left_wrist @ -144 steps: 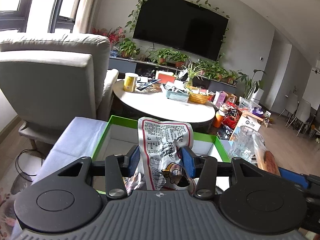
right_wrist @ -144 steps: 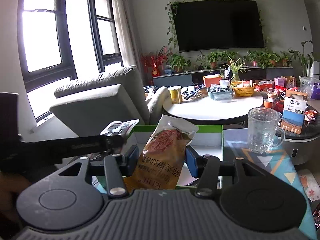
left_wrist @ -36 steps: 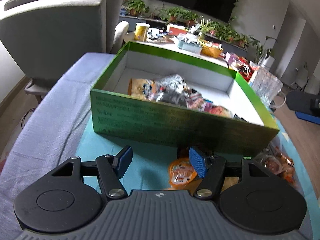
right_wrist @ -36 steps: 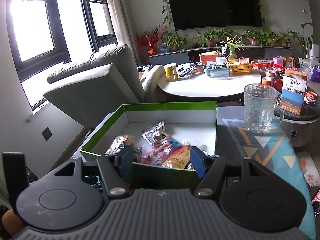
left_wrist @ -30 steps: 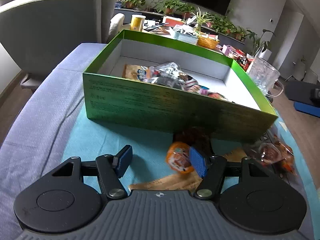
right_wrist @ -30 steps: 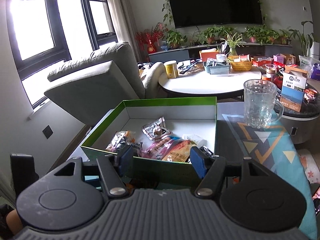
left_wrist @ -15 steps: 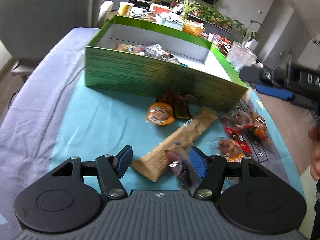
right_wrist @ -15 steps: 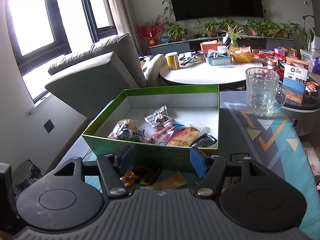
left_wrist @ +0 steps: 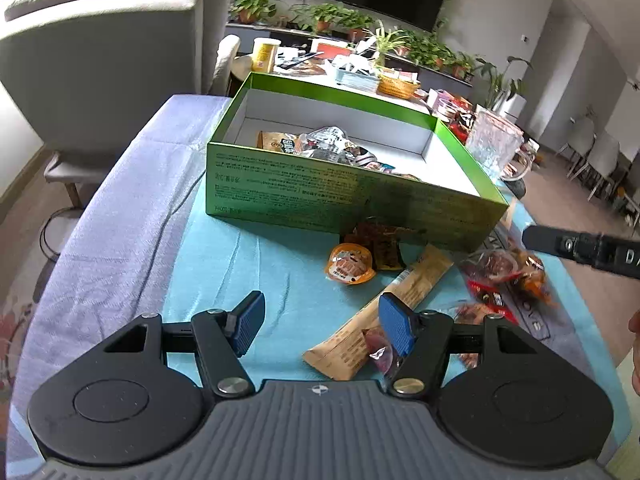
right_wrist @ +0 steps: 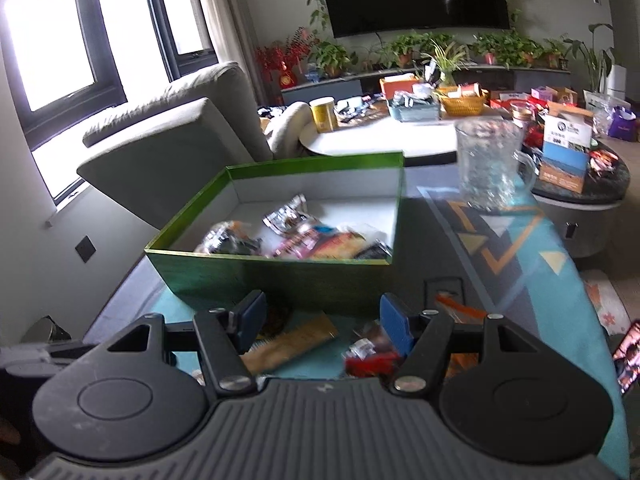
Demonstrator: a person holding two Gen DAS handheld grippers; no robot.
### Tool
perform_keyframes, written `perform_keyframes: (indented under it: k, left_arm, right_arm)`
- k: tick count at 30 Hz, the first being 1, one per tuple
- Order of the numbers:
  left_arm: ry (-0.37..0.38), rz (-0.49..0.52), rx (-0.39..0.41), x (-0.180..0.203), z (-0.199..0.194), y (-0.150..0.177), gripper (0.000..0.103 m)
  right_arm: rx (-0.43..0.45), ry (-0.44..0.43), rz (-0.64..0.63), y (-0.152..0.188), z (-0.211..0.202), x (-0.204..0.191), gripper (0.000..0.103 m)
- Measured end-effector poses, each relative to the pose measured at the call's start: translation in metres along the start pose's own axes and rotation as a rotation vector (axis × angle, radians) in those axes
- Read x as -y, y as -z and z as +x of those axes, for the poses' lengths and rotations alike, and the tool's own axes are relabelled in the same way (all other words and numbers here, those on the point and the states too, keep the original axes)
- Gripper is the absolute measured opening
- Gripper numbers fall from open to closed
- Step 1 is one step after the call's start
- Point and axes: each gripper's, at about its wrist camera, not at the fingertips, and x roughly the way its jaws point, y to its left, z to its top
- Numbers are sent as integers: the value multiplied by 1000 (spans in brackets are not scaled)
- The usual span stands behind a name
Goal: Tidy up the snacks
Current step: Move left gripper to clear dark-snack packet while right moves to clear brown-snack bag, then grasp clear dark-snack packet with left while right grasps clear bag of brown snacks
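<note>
We hover both empty, open-jawed grippers, left gripper [left_wrist: 322, 322] and right gripper [right_wrist: 320, 322], over loose snacks; next we must straddle the long tan packet [left_wrist: 374, 318] near the table's front edge [left_wrist: 120, 240], before the green box [left_wrist: 352, 196].

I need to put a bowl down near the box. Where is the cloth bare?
Bare teal cloth lies left of the orange cup snack, in front of the green box. The grey cloth left of the box is bare too. Right of the tan long packet, wrapped snacks crowd it.

Black gripper [left_wrist: 322, 322], blue pads [left_wrist: 250, 320], silver screws, perhaps ribbed grey housing
</note>
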Motion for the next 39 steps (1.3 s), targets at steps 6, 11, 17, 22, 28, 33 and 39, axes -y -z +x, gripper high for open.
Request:
perform_keyframes:
  k: [6, 11, 17, 22, 28, 33, 39]
  left_arm:
    - [-2, 68, -16, 3, 8, 3, 60]
    - [38, 116, -40, 10, 9, 8, 60]
    - [43, 107, -56, 13, 17, 14, 60]
    - [41, 113, -1, 22, 0, 10, 60]
    - [108, 135, -51, 36, -4, 17, 60]
    - [88, 168, -94, 52, 15, 25, 60]
    - [33, 255, -74, 66, 22, 29, 61]
  right_arm:
    - [-60, 16, -10, 14, -1, 7, 49]
    - [-67, 4, -13, 19, -5, 5, 49]
    - [-105, -20, -16, 25, -2, -2, 49]
    - [-120, -47, -36, 31, -3, -7, 50]
    - [-168, -58, -9, 37, 10, -7, 50]
    - [-164, -32, 20, 36, 6, 1, 50]
    - [-149, -12, 61, 34, 0, 14, 50]
